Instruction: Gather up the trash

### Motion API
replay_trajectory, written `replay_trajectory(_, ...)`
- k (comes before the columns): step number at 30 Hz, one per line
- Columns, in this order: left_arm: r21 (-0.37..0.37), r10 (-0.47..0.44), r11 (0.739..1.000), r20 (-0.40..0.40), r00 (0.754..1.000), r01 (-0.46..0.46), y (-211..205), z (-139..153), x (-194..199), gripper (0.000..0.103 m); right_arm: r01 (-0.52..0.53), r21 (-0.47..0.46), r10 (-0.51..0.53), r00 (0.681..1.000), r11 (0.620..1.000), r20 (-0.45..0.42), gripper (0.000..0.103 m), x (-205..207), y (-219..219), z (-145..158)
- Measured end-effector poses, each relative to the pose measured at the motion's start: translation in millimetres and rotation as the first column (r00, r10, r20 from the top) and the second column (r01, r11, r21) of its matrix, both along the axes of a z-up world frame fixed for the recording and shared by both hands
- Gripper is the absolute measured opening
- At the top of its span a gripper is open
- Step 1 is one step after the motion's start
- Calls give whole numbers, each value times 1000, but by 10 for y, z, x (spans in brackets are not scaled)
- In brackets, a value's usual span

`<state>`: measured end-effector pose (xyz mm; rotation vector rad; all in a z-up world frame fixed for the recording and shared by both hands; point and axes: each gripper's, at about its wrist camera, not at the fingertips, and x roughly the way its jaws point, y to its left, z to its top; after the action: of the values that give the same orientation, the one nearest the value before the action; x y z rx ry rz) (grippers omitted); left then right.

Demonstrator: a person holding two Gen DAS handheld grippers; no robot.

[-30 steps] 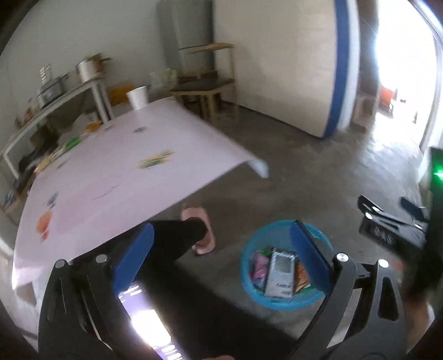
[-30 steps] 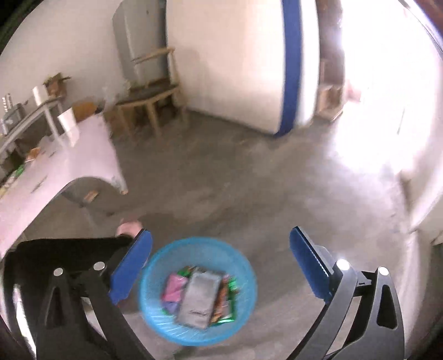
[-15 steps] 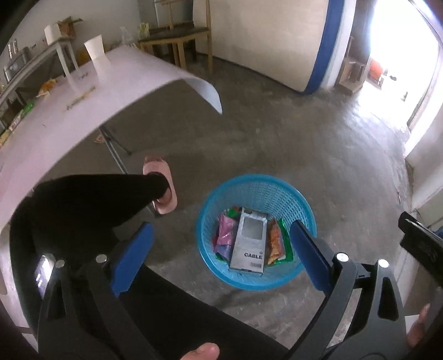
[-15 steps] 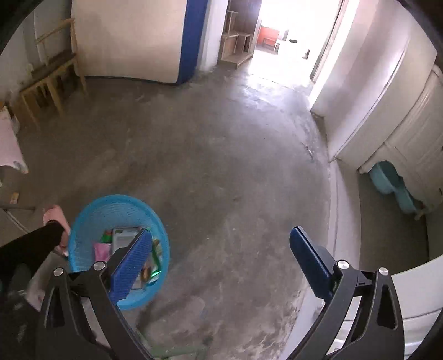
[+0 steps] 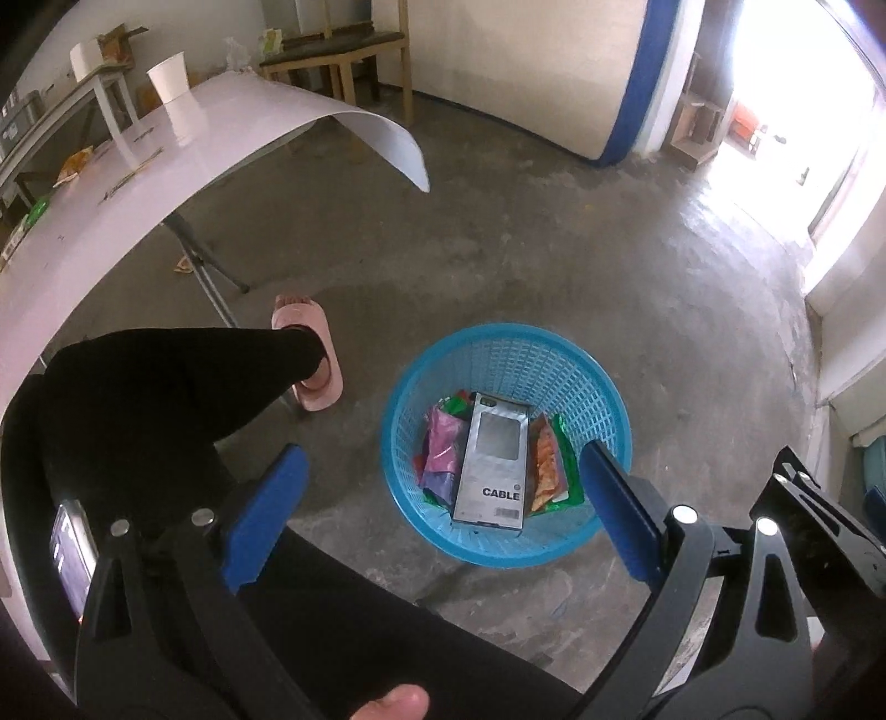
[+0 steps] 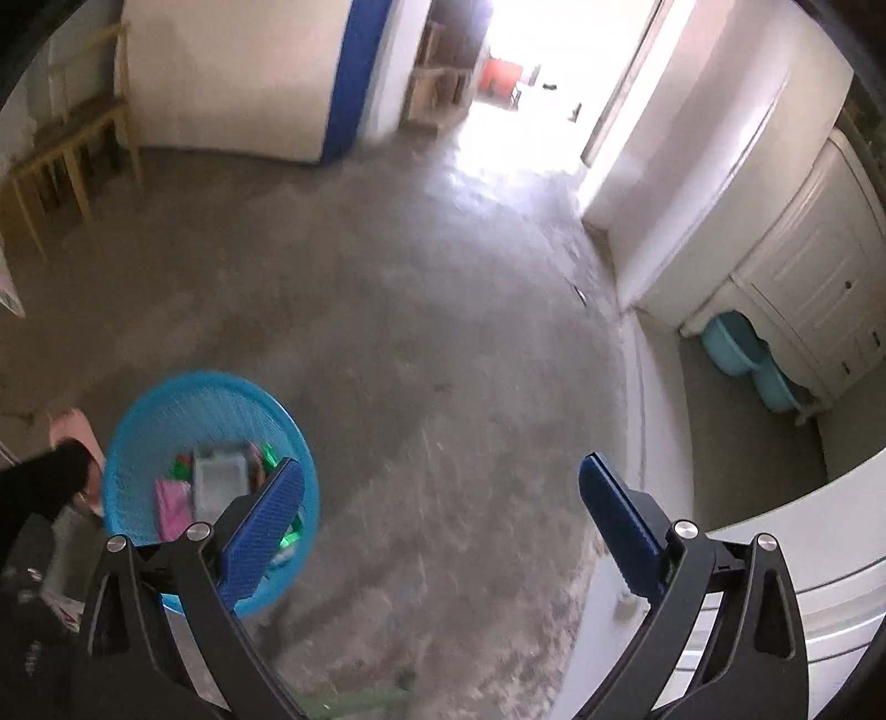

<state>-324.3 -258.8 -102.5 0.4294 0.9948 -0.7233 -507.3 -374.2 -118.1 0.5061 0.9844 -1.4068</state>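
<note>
Your left gripper hangs over the floor with jaws spread wide and nothing between them; your right gripper is likewise spread and empty, aimed further right across the bare concrete.

Closest in the left view: your thumb tip at the bottom edge, your black-clad leg running out to a pink slipper on the floor. A lit phone screen shows at lower left.

Just beyond the left gripper's fingers stands the blue mesh basket, on the floor beside your foot. Inside it a grey box marked CABLE lies on top, with a pink wrapper to its left and an orange wrapper to its right, green foil showing at the edges. In the right view, blurred, the same basket sits at lower left, partly behind the left finger.

Further out, left view: pale pink table with its sheet drooping at the corner, a white paper cup upright near the far end, a few wrappers lying on the top toward the left. Behind it a wooden bench against the wall.

Right view, far: white cabinet along the wall, teal tubs under it, bright doorway beyond.
</note>
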Motion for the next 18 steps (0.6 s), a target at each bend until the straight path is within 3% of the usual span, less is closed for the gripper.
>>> replay_trajectory(14, 26, 0, 1000, -5, 1000, 0, 11, -72, 10, 94, -25, 1, 25, 999, 1000, -33, 97, 186, 61, -47)
replay_trajectory(18, 22, -10, 1000, 8, 1000, 10, 14, -64, -15, 94, -63, -42, 61, 997, 997, -50, 97, 289, 114, -4)
